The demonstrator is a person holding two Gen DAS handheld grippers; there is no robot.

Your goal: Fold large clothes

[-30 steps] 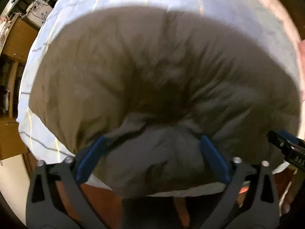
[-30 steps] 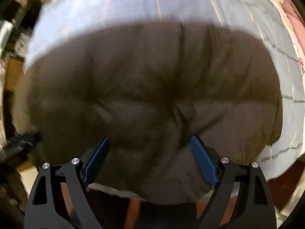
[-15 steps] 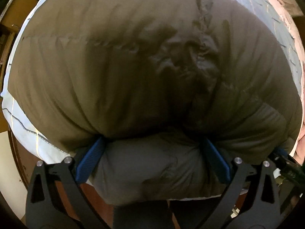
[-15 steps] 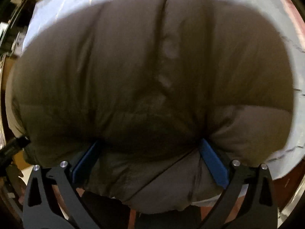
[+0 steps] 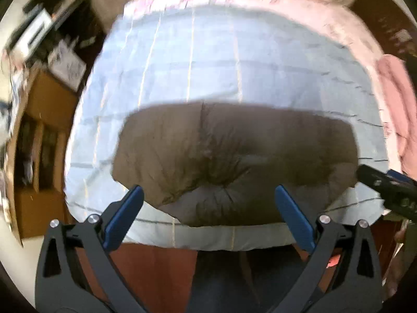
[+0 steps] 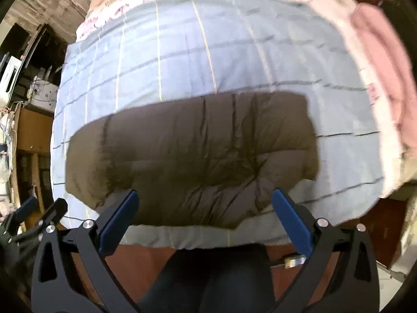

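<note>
A large brown puffy jacket (image 5: 234, 156) lies folded into a wide block near the front edge of the bed; it also shows in the right wrist view (image 6: 192, 154). My left gripper (image 5: 208, 208) is open and empty, held above and in front of the jacket's near edge. My right gripper (image 6: 206, 208) is open and empty too, likewise back from the jacket. The right gripper's tip shows at the right edge of the left wrist view (image 5: 385, 185). The left gripper shows at the lower left of the right wrist view (image 6: 28, 219).
The bed is covered by a light blue checked sheet (image 5: 208, 60), also in the right wrist view (image 6: 208, 52). A pink blanket (image 6: 383, 70) lies along the bed's right side. Wooden shelves and boxes (image 5: 39, 120) stand to the left. The person's legs (image 6: 213, 281) are at the bed's front edge.
Both grippers have let go of the jacket and pulled back and up. The jacket, which filled both views, now lies folded on the bed further away.
</note>
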